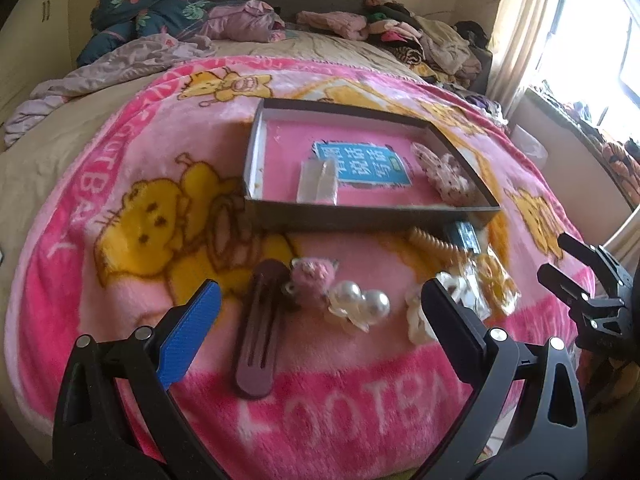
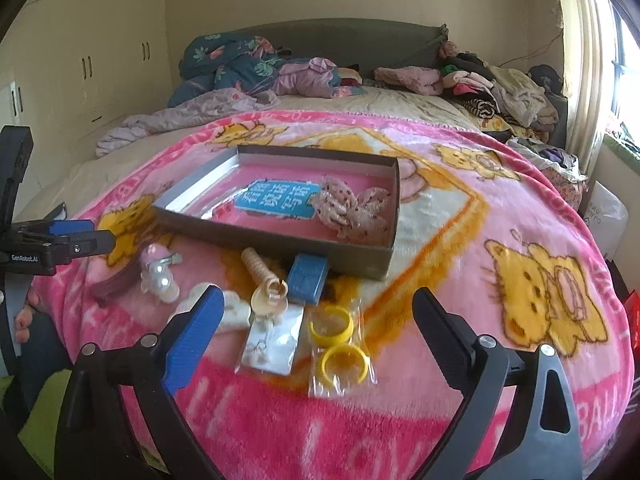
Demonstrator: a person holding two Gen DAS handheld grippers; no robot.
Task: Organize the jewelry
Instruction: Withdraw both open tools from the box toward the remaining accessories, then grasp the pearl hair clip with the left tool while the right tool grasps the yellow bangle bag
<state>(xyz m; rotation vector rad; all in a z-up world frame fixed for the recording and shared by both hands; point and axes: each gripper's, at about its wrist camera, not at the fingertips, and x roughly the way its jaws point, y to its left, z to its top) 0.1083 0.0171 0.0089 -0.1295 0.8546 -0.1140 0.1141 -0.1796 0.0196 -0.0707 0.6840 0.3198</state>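
Note:
A shallow box (image 1: 360, 218) (image 2: 276, 240) lies on the pink blanket and holds a spotted scrunchie (image 1: 446, 174) (image 2: 352, 208) and a clear item (image 1: 318, 182). In front of it lie a maroon hair clip (image 1: 260, 328), a pink knitted clip (image 1: 312, 276), a pearl clip (image 1: 360, 304) (image 2: 162, 280), a beige spiral hair tie (image 2: 266, 276), a small blue box (image 2: 308, 278), a bag of earrings (image 2: 274, 340) and a bag of yellow rings (image 2: 340, 344). My left gripper (image 1: 320, 300) is open above the clips. My right gripper (image 2: 316, 308) is open above the bags.
The blanket (image 1: 320, 412) covers the near end of a bed. Crumpled quilts (image 2: 240, 68) and piles of clothes (image 2: 480, 84) lie at the headboard end. A window and curtain (image 2: 580, 60) are at the right, wardrobes (image 2: 88, 52) at the left.

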